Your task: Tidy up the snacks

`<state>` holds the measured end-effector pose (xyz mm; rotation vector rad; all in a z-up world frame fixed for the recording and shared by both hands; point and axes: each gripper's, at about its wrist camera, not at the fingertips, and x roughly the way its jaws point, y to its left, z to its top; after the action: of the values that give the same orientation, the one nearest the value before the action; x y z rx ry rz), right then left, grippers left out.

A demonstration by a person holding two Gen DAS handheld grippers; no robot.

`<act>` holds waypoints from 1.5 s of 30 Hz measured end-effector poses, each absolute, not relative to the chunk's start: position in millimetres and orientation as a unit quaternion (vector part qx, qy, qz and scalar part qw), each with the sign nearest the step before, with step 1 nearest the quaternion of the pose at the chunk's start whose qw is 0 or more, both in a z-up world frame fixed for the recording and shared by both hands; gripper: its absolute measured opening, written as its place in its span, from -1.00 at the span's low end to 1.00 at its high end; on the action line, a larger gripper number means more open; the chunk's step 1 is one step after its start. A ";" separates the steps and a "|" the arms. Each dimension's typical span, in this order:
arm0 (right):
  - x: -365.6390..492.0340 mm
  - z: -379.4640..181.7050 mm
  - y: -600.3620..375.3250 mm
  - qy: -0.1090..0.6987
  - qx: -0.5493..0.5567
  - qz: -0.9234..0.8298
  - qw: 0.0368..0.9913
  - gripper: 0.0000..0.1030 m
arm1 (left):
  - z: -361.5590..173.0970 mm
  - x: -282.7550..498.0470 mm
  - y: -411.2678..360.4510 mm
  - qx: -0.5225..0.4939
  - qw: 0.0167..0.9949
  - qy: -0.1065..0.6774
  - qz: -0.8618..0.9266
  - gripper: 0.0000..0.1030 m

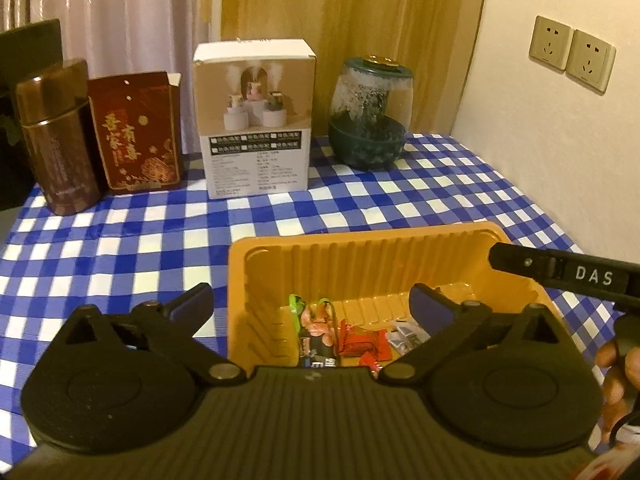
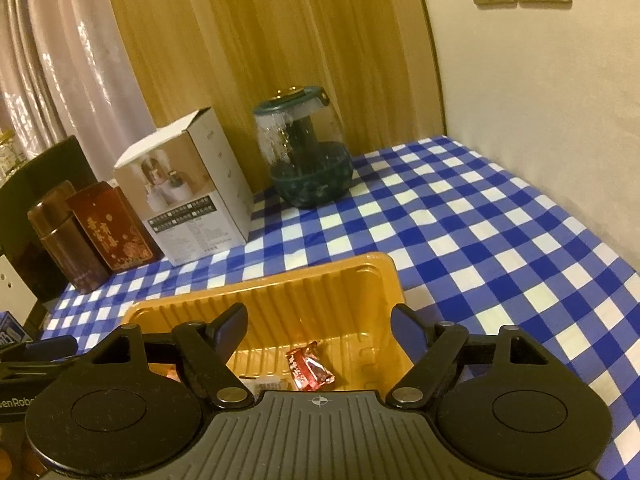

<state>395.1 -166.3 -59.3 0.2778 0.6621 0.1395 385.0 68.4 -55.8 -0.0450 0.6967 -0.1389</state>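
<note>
An orange plastic tray (image 1: pixel 360 256) sits on the checked tablecloth. Its near end holds a green-and-black snack packet (image 1: pixel 314 332), a red wrapped candy (image 1: pixel 360 340) and a grey packet (image 1: pixel 404 334). My left gripper (image 1: pixel 312 306) hovers over that end, open wide and holding nothing. The right wrist view shows the same tray (image 2: pixel 360 280) with a red-and-silver candy (image 2: pixel 308 368) lying on its floor. Above it my right gripper (image 2: pixel 318 328) is open and empty. One of the right gripper's fingers (image 1: pixel 520 262) reaches over the tray's right rim.
Along the back stand a brown canister (image 1: pixel 60 140), a red box (image 1: pixel 136 132), a white carton (image 1: pixel 256 120) and a glass jar with a green base (image 1: pixel 370 116). A wall with sockets (image 1: pixel 572 52) borders the right side. A hand (image 1: pixel 616 364) shows at the right edge.
</note>
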 end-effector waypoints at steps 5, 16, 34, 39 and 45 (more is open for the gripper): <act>385.2 -53.1 -166.6 0.325 0.132 0.067 0.934 0.54 | -46.0 373.7 72.3 -0.018 0.941 0.333 -0.062 1.00; 344.8 -36.6 -163.6 0.328 0.123 0.068 0.934 0.55 | -23.8 329.8 62.7 -0.013 0.944 0.325 -0.053 1.00; 217.7 -12.9 -180.0 0.333 0.121 0.056 0.934 0.55 | 3.8 207.9 59.2 -0.052 0.944 0.325 -0.032 1.00; 187.0 -11.4 -182.4 0.340 0.114 0.054 0.932 0.55 | 7.3 172.8 58.8 -0.051 0.944 0.323 -0.034 1.00; 152.2 -0.6 -187.4 0.349 0.113 0.056 0.929 0.55 | 13.4 129.8 54.5 -0.058 0.946 0.318 -0.027 1.00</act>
<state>152.2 -187.4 -0.6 0.2312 0.7145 0.1154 129.8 54.5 13.4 -0.1189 0.6469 -0.0553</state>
